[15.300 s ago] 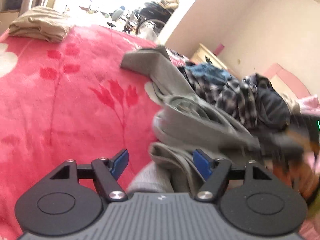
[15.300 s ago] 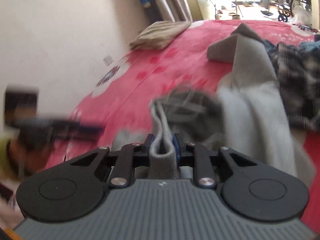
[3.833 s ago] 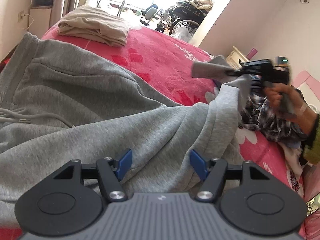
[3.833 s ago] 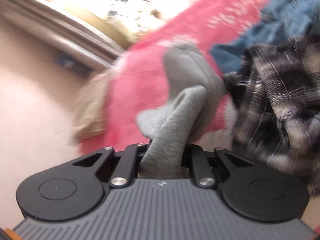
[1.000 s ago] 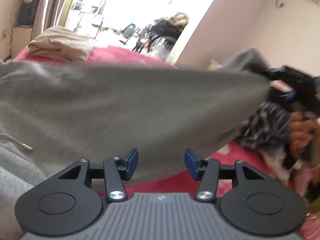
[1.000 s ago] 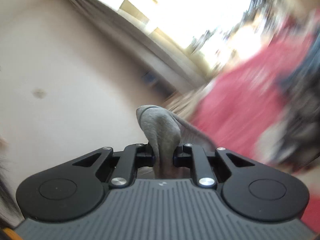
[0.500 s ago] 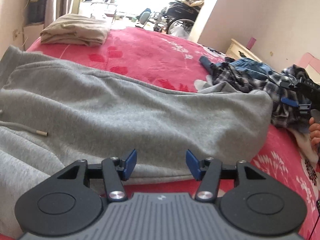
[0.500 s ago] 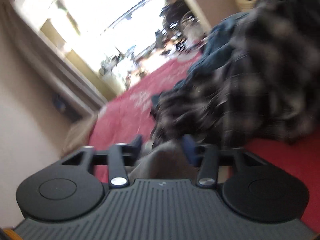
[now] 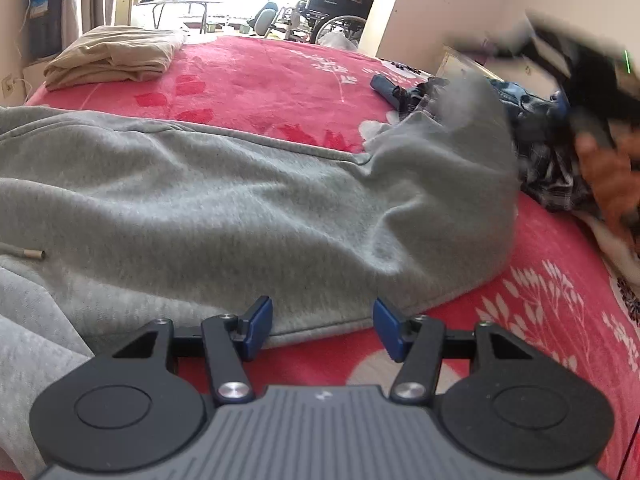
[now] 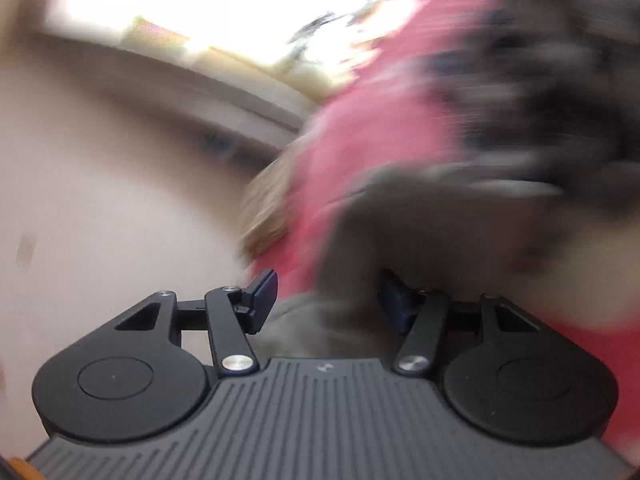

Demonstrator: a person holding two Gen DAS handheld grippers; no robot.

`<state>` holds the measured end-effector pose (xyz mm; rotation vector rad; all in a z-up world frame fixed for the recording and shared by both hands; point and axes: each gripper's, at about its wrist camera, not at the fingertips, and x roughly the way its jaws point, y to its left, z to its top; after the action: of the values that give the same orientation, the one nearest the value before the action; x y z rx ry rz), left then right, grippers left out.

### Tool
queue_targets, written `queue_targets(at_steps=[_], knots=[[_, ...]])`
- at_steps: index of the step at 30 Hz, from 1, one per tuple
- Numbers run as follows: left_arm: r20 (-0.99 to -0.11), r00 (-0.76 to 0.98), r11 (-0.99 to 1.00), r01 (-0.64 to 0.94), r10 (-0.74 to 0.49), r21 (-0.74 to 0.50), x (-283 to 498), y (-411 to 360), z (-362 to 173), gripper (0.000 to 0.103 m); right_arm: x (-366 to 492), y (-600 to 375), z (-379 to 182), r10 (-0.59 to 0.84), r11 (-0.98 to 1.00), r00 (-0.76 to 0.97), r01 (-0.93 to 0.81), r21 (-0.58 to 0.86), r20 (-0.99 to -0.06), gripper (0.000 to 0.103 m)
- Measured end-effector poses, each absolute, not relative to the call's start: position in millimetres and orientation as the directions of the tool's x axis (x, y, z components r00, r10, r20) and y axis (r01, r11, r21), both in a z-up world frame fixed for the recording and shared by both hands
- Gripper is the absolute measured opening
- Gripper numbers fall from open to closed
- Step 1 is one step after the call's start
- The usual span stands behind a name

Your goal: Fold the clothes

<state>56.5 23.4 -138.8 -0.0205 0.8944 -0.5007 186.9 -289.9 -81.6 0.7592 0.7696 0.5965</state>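
Observation:
A grey hoodie [image 9: 224, 208] lies spread across the red blanket [image 9: 540, 320]. My left gripper [image 9: 322, 322] is open and low over the bed, its blue pads [image 9: 260, 320] at the hoodie's near hem and nothing pinched. In the left wrist view my right gripper [image 9: 576, 80] is a dark blur at the upper right, in a person's hand, beside the hoodie's raised far corner [image 9: 472, 100]. In the blurred right wrist view the right gripper [image 10: 330, 298] has jaws closing, with loose grey cloth [image 10: 328, 320] between them; the left pad stands apart from it.
A folded beige garment [image 9: 112, 56] rests at the bed's far left corner. A heap of plaid and denim clothes [image 9: 552, 160] lies at the right, beyond the hoodie. The hoodie's drawstring tip [image 9: 34, 255] lies at the left. A wheelchair [image 9: 340, 4] stands past the bed.
The right gripper, shut on the hoodie's corner a second ago, has let go and its jaws stand apart. The lifted hoodie has dropped flat on the bed. The left gripper has sunk toward the hem.

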Motion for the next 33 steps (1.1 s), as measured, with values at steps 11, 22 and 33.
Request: queue_targets(at_steps=[11,22,33], knots=[[-0.731,0.515,0.874,0.426,-0.447,-0.234,54.7,28.7,-146.3,0.058,121.3,-157.9,-85.8,0.827,0.504,0.122,-0.591,0.630,-0.548,0.069],[-0.724,0.515,0.865,0.446,-0.459,-0.231,55.9,28.7,-152.6,0.060,172.7,-327.0,-140.7,0.717,0.514,0.547,0.002,0.858,-0.432,0.078],[-0.730,0.524,0.876,0.430,-0.439,-0.218,54.9,23.1,-151.6,0.062,241.2,-296.9,-200.1,0.668,0.427,0.603,0.169,0.888,-0.436,0.029]])
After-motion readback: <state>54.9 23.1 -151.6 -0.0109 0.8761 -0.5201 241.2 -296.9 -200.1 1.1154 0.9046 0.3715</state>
